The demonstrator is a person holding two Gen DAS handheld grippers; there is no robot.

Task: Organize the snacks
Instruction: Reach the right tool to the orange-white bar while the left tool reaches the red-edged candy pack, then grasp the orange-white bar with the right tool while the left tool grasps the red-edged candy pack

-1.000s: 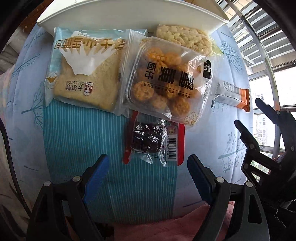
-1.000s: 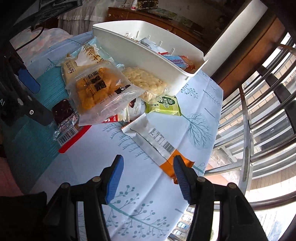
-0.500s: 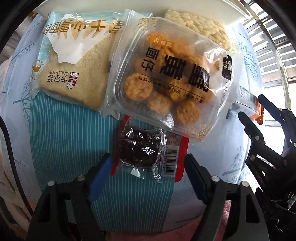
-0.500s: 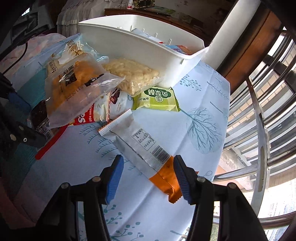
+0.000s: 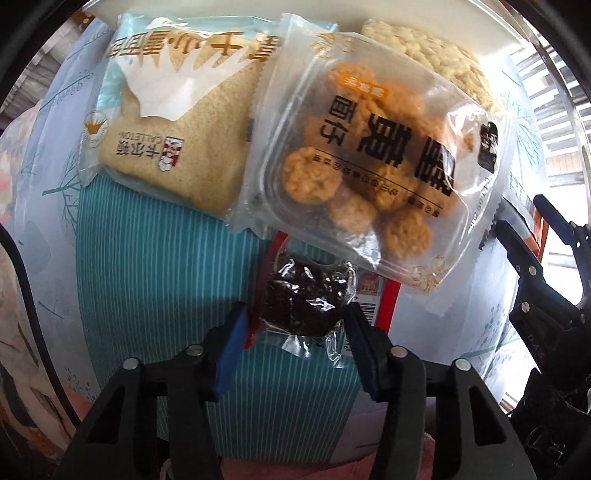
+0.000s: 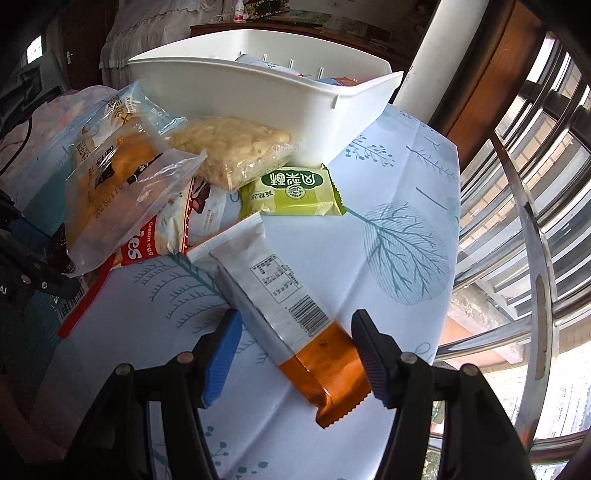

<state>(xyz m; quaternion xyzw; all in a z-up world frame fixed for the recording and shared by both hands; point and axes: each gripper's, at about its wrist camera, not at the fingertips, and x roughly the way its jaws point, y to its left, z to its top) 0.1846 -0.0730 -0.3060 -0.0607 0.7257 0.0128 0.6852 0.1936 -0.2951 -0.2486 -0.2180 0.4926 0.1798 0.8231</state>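
a round table (image 6: 413,177) under a pale blue cloth printed with teal trees fills the ground ahead of the tongs, with a teal striped mat (image 5: 155,266) laid on it. to the right of the tongs, curved metal window bars (image 6: 524,236) let in bright daylight. ahead and beyond the table stand a white pillar (image 6: 432,59), a dark wooden dresser (image 6: 280,27) and white lace fabric (image 6: 147,29).

Crinkled, glossy clear plastic around the dark snack pack (image 5: 304,295) and cookie tray bag (image 5: 373,162). Matt printed cloth over the surface (image 6: 402,206). Smooth white plastic bin (image 6: 258,92). Shiny foil-like orange-ended wrapper (image 6: 291,314). Ribbed blue fingers (image 6: 221,358).
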